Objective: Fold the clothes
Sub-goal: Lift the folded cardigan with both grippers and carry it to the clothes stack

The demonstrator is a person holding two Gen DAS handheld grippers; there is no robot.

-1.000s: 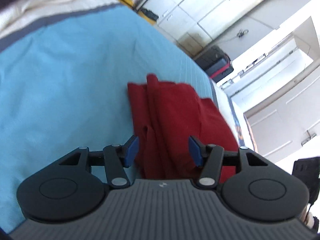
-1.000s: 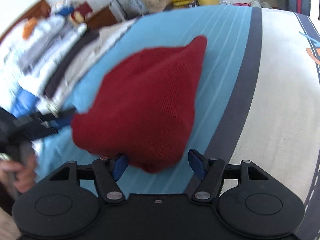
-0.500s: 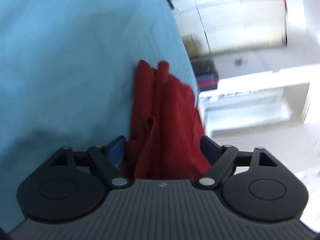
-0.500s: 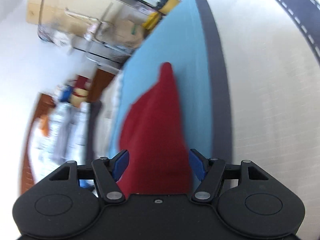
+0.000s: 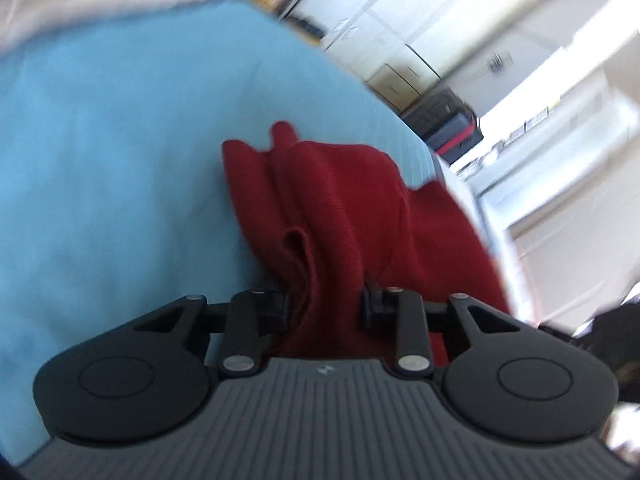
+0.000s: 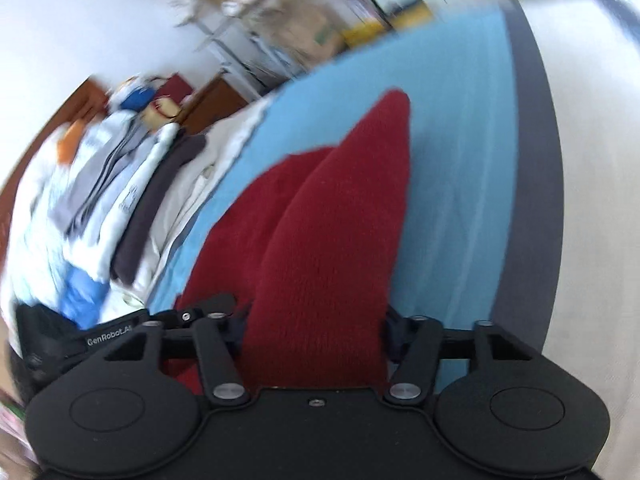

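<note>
Both grippers are pinching the red knit garment (image 5: 344, 216): my left gripper (image 5: 325, 306) is clamping a bunched edge, my right gripper (image 6: 314, 326) is clamping a thick fold. It is trailing onto the blue bedsheet (image 5: 112, 152). I'm risking thick knit slipping out, since both views are blurring. Clothes are lying stacked (image 6: 120, 192) along the bed; cupboards (image 5: 396, 52) and a dark suitcase (image 5: 444, 120) are standing beyond.

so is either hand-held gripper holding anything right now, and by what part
Both are shut on the red garment: the left hand-held gripper pinches a bunched fold at its near end, and the right hand-held gripper clamps a thick folded section.
</note>
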